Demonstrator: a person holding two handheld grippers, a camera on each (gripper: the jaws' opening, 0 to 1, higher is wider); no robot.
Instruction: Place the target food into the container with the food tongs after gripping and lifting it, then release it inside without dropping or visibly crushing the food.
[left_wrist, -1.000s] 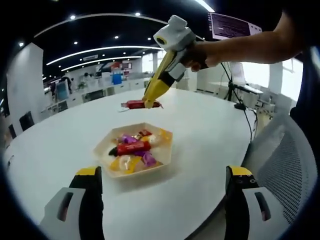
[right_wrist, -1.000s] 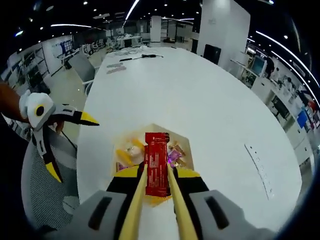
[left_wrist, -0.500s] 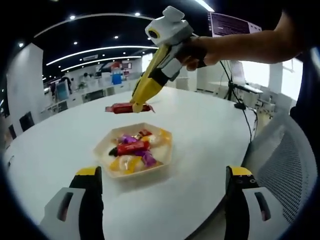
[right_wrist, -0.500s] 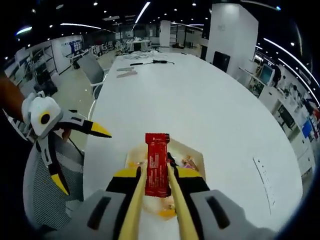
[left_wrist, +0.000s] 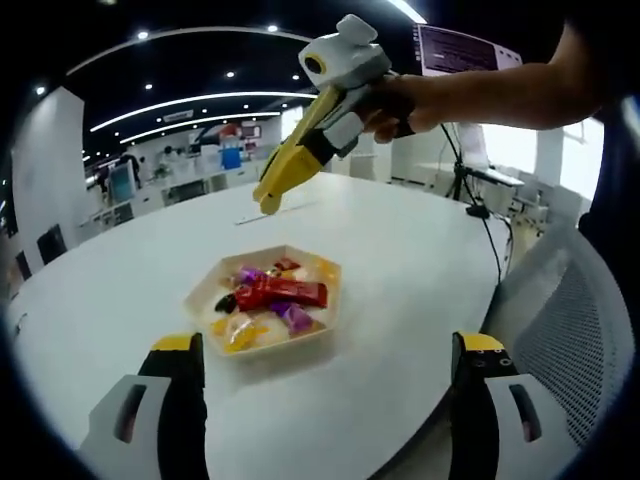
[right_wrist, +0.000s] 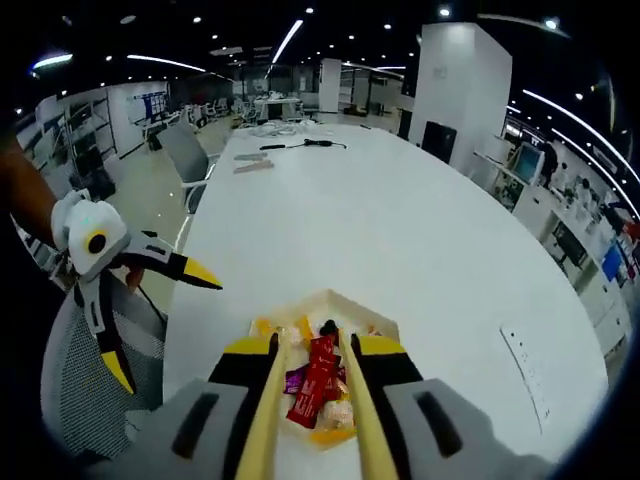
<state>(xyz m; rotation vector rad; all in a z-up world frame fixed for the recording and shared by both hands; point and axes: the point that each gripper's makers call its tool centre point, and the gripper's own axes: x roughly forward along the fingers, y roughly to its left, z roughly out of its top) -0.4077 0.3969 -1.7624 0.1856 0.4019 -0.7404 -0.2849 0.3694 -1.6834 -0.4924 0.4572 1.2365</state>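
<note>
We see a pale hexagonal tray (left_wrist: 330, 310) on the smooth white desk (left_wrist: 420, 260), holding shiny wrapped sweets. A glossy red bar (left_wrist: 283, 293) lies on top of them, its print unreadable. The right gripper (left_wrist: 266, 205) hangs above with its yellow tongs parted and empty. The left gripper (left_wrist: 325, 410) stands wide open, empty.

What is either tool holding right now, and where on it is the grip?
Nothing is held. The right tool is up over the table with nothing between its tips; the red bar lies in the container. The left tool is open, gripping nothing.
</note>
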